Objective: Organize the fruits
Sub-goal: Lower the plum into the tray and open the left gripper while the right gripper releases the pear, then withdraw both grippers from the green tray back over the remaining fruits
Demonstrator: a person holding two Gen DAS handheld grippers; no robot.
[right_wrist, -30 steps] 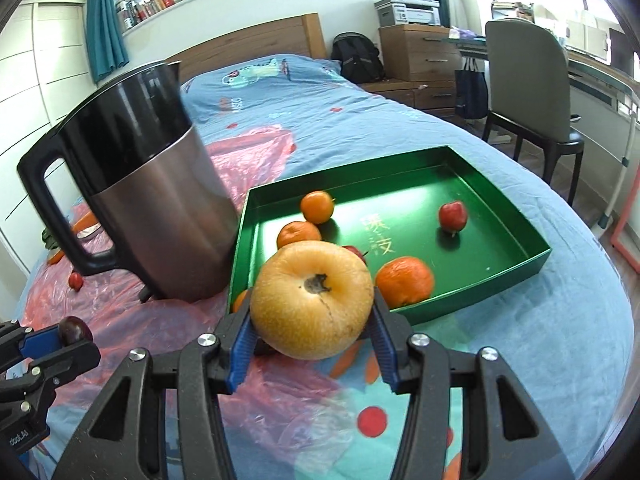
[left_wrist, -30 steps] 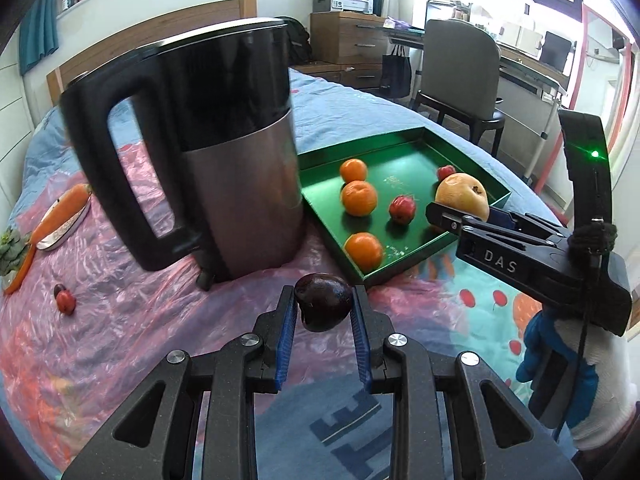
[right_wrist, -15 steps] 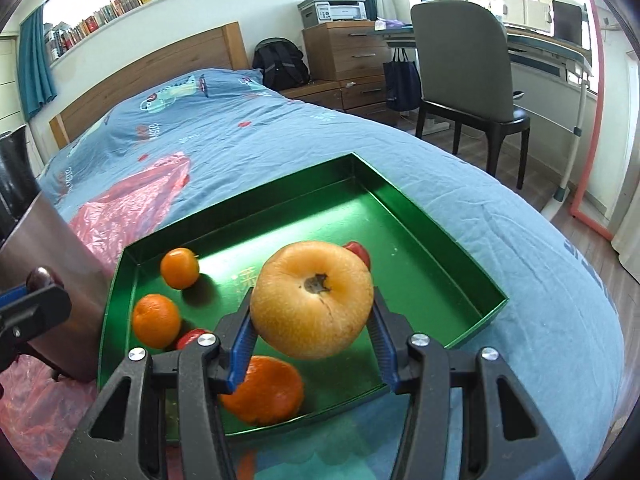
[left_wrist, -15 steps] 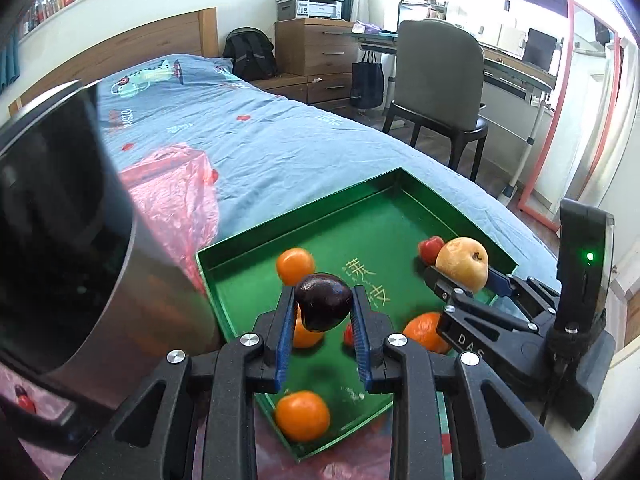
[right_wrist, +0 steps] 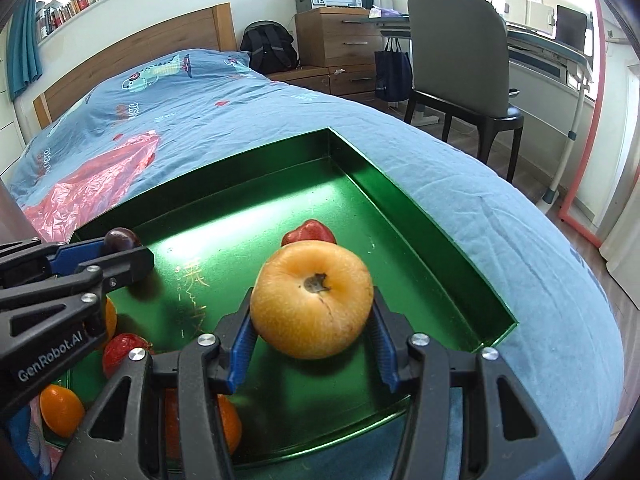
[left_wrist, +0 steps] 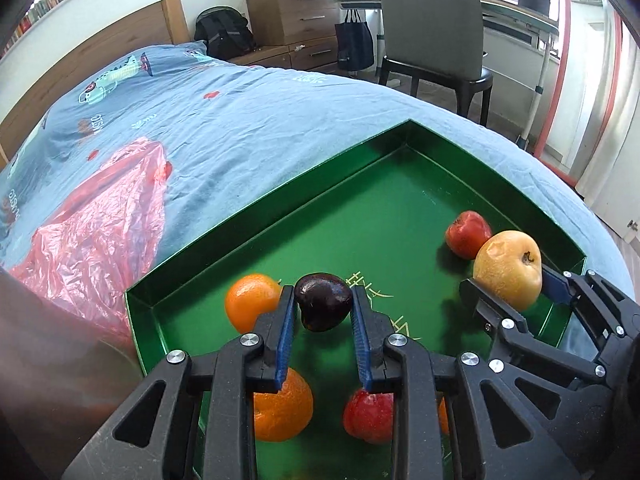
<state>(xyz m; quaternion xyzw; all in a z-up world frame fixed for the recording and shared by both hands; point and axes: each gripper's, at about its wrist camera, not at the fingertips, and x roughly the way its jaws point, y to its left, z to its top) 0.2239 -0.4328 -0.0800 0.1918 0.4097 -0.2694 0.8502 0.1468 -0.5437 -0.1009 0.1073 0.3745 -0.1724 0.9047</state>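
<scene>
My left gripper (left_wrist: 323, 312) is shut on a dark purple plum (left_wrist: 323, 301) and holds it over the green tray (left_wrist: 280, 204). My right gripper (right_wrist: 312, 320) is shut on a large yellow pear (right_wrist: 312, 300) over the tray's right half (right_wrist: 420, 208). The pear also shows in the left wrist view (left_wrist: 508, 268), the plum in the right wrist view (right_wrist: 120, 238). In the tray lie oranges (left_wrist: 250, 302) (left_wrist: 282, 410) and small red fruits (left_wrist: 466, 234) (left_wrist: 368, 416).
The tray sits on a bed with a blue sheet (left_wrist: 240, 112). A red plastic sheet (left_wrist: 96, 232) lies left of the tray. The metal kettle's side (left_wrist: 48, 360) stands close at the left. A chair (right_wrist: 456, 60) and desk stand beyond the bed.
Both grippers have moved forward from beside the kettle to above the tray, each still holding its fruit. The kettle has slid out to the left edge of view.
</scene>
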